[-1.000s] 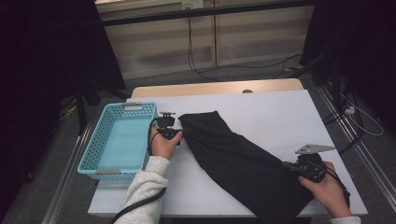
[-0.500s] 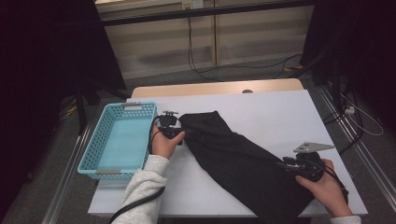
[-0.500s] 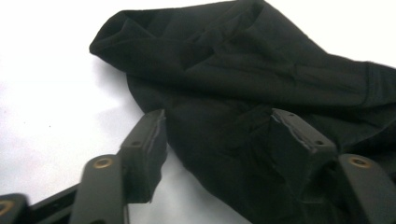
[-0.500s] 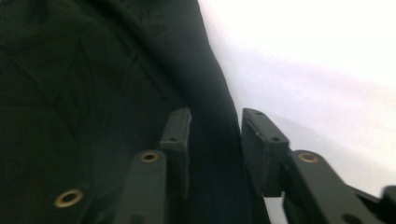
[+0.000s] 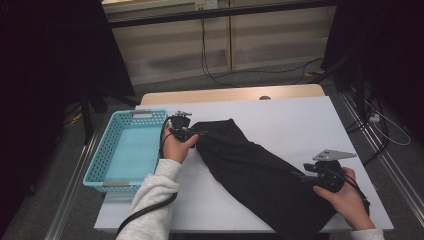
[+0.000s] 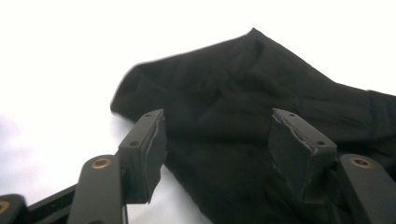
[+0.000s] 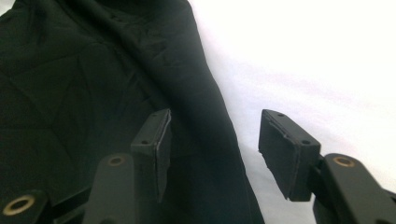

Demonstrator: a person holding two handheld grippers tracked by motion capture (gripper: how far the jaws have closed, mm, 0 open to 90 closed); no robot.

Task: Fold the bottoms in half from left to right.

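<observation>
Currently the black cloth [image 5: 260, 172] lies flat on the white worktop [image 5: 300, 120], running diagonally from just beside the blue basket [image 5: 125, 150] toward the near right corner. Left gripper [image 5: 192, 134] sits at the cloth's upper-left end; its jaws have just been opening and stand spread, with cloth [image 6: 243, 116] lying between and beyond them, the pads not pressing on it. Right gripper [image 5: 312, 177] sits at the lower-right end; jaws likewise just opened, spread. In the right gripper view the cloth [image 7: 93, 84] edge runs under the left-hand pad, bare worktop under the other. Nothing pinched on either side.
</observation>
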